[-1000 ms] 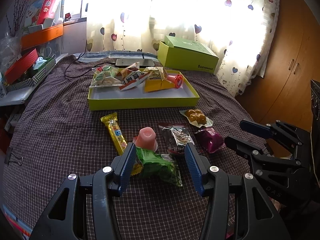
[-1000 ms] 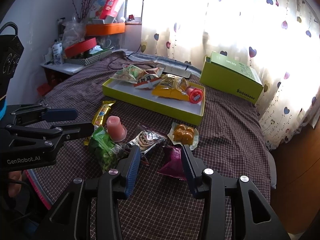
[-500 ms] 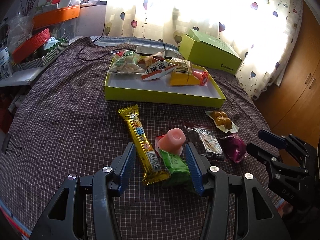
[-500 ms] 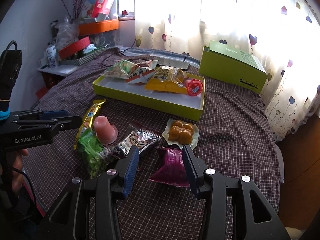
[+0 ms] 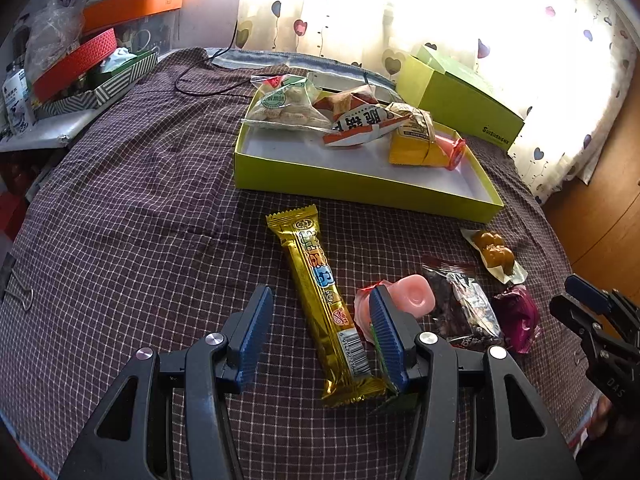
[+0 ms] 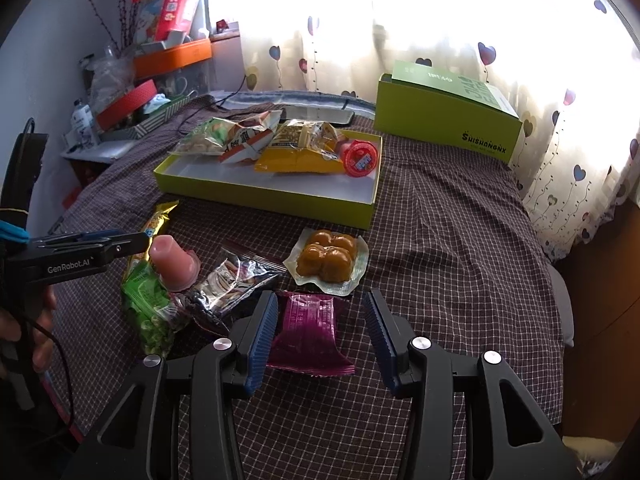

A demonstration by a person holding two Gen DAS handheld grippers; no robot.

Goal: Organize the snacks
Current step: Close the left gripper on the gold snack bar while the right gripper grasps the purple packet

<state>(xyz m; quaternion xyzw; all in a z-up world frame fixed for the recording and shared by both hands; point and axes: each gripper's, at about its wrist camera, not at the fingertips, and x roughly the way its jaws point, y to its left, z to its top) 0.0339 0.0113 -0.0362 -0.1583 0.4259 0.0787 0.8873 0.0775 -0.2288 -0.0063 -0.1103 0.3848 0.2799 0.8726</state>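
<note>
A yellow-green tray (image 5: 360, 188) (image 6: 264, 198) holds several snack packs at the back. Loose snacks lie on the checked cloth: a gold bar (image 5: 320, 292), a pink jelly cup (image 5: 412, 300) (image 6: 172, 260), a green pack (image 6: 150, 312), a dark foil pack (image 5: 464, 308) (image 6: 232, 284), a brown cake in clear wrap (image 5: 494, 254) (image 6: 328, 260) and a purple pack (image 5: 518, 316) (image 6: 308, 332). My left gripper (image 5: 320, 336) is open and straddles the gold bar's near end. My right gripper (image 6: 320, 336) is open, low around the purple pack.
A closed yellow-green box (image 6: 448, 120) stands behind the tray by the curtain. A cluttered shelf with orange and red boxes (image 5: 100, 40) is at the left. A black cable (image 5: 200, 84) runs over the cloth. A binder clip (image 5: 18, 292) lies near the left edge.
My left gripper has moved left, from over the green pack and jelly cup to over the gold bar. My right gripper has moved forward and lower over the purple pack.
</note>
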